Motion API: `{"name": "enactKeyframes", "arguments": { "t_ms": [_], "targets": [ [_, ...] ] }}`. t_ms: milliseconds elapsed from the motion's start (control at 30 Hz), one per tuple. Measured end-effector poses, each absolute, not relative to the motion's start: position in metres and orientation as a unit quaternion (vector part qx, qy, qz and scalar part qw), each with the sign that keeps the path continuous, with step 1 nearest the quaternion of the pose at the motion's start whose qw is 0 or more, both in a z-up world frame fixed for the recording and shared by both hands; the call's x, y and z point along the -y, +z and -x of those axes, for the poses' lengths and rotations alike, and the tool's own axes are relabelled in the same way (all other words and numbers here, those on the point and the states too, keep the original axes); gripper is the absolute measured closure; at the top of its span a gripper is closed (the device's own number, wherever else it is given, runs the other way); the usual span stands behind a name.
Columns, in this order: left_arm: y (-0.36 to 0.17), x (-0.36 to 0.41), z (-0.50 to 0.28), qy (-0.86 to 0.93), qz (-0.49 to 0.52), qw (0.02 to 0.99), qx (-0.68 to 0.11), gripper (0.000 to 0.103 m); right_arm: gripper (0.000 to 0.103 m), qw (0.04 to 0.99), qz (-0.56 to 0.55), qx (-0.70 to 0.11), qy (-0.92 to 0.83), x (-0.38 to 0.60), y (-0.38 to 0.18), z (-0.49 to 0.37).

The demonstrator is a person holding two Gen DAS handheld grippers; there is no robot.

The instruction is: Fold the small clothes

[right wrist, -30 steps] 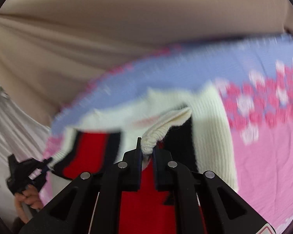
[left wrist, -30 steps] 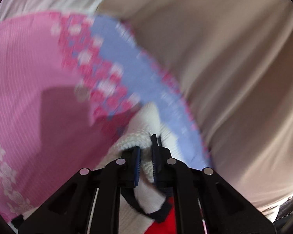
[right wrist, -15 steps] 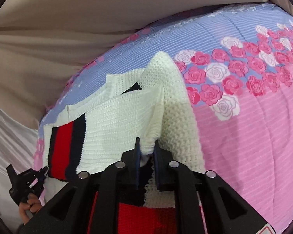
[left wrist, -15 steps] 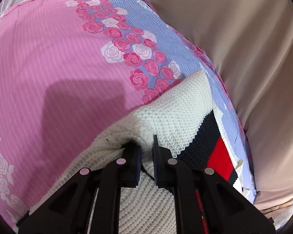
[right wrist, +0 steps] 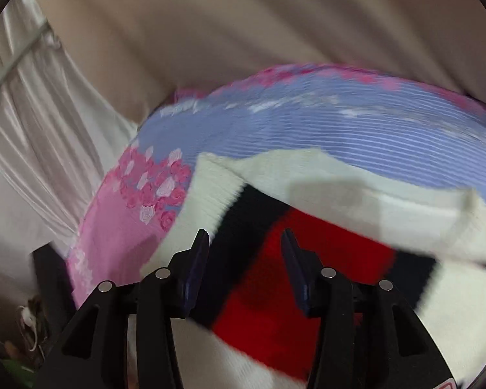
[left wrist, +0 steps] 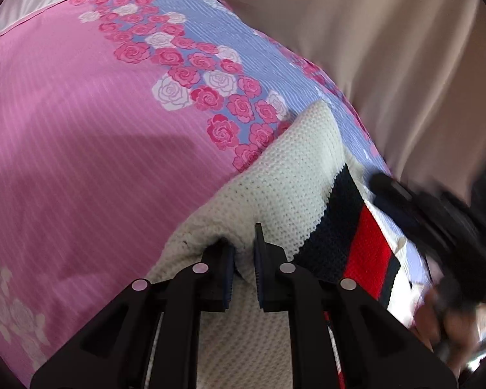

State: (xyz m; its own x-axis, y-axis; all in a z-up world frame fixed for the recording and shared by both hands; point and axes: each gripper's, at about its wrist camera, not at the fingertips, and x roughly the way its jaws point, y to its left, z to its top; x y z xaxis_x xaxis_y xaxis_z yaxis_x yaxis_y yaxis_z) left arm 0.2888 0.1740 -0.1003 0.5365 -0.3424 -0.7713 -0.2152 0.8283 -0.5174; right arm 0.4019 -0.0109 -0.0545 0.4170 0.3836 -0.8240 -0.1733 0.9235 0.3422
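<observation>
On pink-and-lavender rose-print bedsheet (left wrist: 81, 136) lies cream knit sweater with navy-red stripe (left wrist: 275, 175), partly folded. Left hand-held gripper (left wrist: 243, 259) nearly closed, pinching cream knit fold. Right hand-held gripper (right wrist: 245, 246) wide apart, empty, above red stripe.

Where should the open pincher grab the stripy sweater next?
Probably the sweater's cream far edge, coming from above with the right gripper, which is open over the red stripe. That edge lies in a loose ridge on the flowered sheet, so fingers can pinch it. The left gripper already pinches a cream fold.
</observation>
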Motion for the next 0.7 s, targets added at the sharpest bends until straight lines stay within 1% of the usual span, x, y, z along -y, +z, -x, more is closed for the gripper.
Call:
{"name": "enactKeyframes", "arguments": {
  "t_ms": [67,167,200,267,333,400,500,633,700],
  "targets": [
    [-0.101,-0.176,-0.291,-0.051,0.285,0.827,-0.482,0.092,0.056,0.838,-0.069,-0.517,0.162,-0.012,-0.067,-0.412],
    [-0.102,-0.179,-0.292,-0.069,0.275,0.828,-0.483,0.092,0.052,0.836,-0.021,-0.523,0.161,-0.036,-0.088,-0.420],
    [-0.101,-0.180,-0.293,-0.071,0.274,0.829,-0.483,0.092,0.062,0.835,-0.011,-0.526,0.162,-0.041,-0.093,-0.420],
    [-0.099,-0.185,-0.293,-0.067,0.271,0.833,-0.478,0.092,0.093,0.833,-0.011,-0.521,0.185,-0.051,-0.092,-0.429],
    [-0.099,-0.191,-0.295,-0.059,0.270,0.836,-0.473,0.092,0.094,0.846,0.007,-0.500,0.185,-0.057,-0.082,-0.433],
    [-0.102,-0.196,-0.298,-0.059,0.275,0.835,-0.474,0.092,0.094,0.849,0.008,-0.494,0.185,-0.066,-0.079,-0.442],
    [-0.101,-0.191,-0.301,-0.057,0.250,0.842,-0.474,0.092,0.094,0.844,0.012,-0.508,0.173,-0.077,-0.101,-0.458],
    [-0.098,-0.185,-0.299,-0.045,0.236,0.846,-0.477,0.092,0.092,0.843,-0.031,-0.512,0.162,-0.066,-0.095,-0.458],
    [-0.097,-0.186,-0.297,-0.042,0.244,0.841,-0.482,0.090,0.086,0.855,-0.070,-0.488,0.162,-0.043,-0.073,-0.432]
  ]
}}
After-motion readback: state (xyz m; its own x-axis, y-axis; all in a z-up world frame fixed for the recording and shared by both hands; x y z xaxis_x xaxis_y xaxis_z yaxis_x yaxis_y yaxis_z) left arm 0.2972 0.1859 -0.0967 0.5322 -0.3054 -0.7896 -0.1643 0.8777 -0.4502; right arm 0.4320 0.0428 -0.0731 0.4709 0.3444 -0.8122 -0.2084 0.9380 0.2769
